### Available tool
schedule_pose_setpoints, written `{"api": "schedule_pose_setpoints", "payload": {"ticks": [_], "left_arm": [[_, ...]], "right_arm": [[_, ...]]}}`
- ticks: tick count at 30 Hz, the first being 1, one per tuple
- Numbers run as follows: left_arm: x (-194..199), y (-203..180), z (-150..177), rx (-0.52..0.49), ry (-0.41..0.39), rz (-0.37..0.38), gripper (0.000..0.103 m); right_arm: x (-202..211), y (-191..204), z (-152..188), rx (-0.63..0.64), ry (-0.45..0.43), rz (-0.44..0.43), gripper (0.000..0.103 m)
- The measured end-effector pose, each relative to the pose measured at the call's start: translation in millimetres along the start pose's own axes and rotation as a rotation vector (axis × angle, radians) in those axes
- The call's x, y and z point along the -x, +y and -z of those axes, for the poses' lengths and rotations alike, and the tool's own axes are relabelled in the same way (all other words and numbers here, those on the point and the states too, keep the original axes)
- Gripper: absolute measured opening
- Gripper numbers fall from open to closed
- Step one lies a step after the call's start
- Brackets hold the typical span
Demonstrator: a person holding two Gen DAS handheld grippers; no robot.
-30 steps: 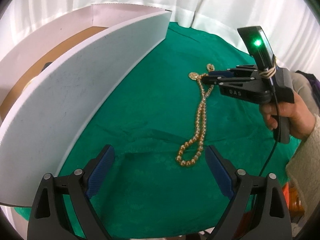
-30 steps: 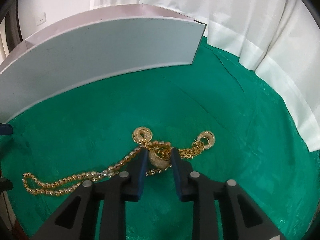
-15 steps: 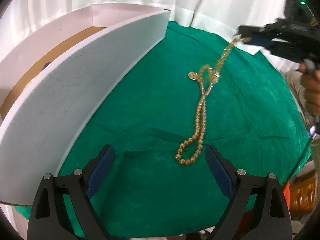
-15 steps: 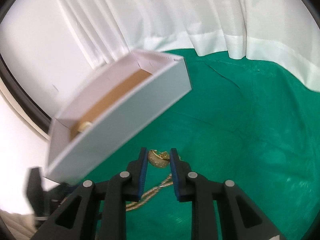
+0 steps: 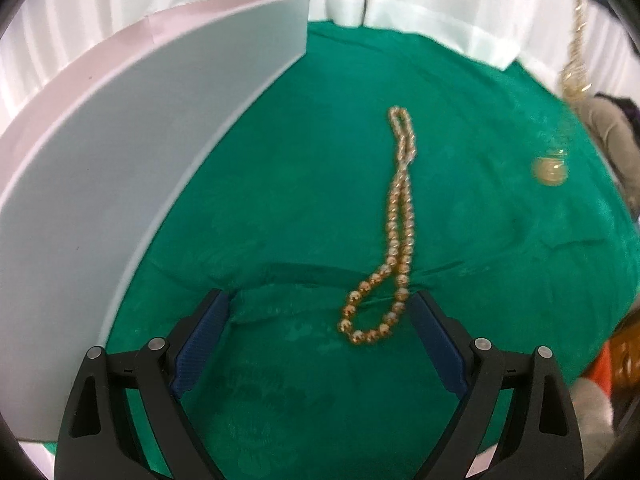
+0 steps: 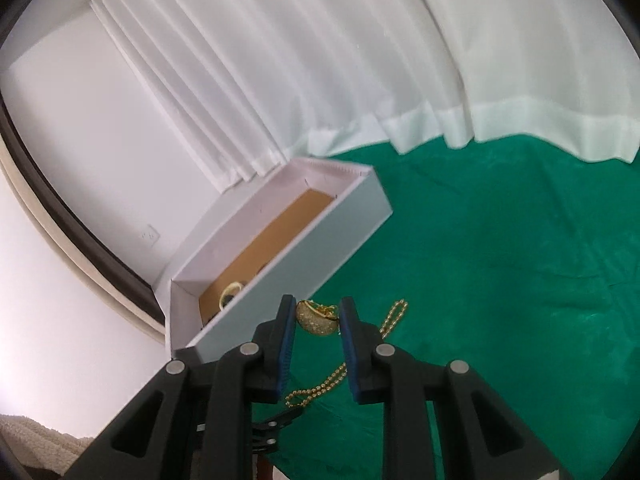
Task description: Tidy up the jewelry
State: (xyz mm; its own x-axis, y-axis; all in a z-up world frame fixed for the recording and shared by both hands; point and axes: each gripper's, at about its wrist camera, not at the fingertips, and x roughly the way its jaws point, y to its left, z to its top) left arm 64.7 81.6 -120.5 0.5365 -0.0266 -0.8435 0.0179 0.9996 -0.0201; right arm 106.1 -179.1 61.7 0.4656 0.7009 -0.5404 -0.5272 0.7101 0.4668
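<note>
1. White curtain [image 6: 400,60] backs a desk under green cloth [image 5: 300,200].
2. White box [image 6: 280,264] stands open along the desk's left edge; a gold ring [image 6: 231,291] lies inside.
3. Right claw [image 6: 318,316] is clamped on a gold pendant [image 6: 316,318]; its fine chain [image 6: 320,388] dangles clear of the cloth.
4. Left claw [image 5: 320,340] is spread wide and empty, low over the near loop of the beaded necklace [image 5: 394,236], which lies mid-desk.

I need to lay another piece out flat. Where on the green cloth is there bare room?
Bare green cloth lies between the white box and the beaded necklace, and again right of the necklace, though the gold chain dangles there from the right gripper. The left gripper crowds the necklace's near loop.
</note>
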Motion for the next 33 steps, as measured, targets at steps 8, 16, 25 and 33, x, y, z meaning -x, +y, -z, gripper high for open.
{"api": "schedule_pose_setpoints", "payload": {"ticks": [8, 16, 25, 33], "left_arm": [[3.4, -7.5, -3.9, -0.059, -0.018, 0.045, 0.013], [54.4, 27.3, -47.9, 0.141, -0.092, 0.310, 0.005], [156.0, 53.9, -108.7, 0.181, -0.253, 0.430, 0.005], [245.2, 117.5, -135.8, 0.263, -0.367, 0.408, 0.005]], "right_arm": [[19.2, 2.2, 18.7, 0.005, -0.032, 0.017, 0.022], [29.9, -0.6, 19.0, -0.016, -0.074, 0.013, 0.022], [37.7, 19.6, -14.3, 0.047, -0.112, 0.013, 0.022], [4.9, 72.5, -72.6, 0.135, -0.113, -0.083, 0.022]]}}
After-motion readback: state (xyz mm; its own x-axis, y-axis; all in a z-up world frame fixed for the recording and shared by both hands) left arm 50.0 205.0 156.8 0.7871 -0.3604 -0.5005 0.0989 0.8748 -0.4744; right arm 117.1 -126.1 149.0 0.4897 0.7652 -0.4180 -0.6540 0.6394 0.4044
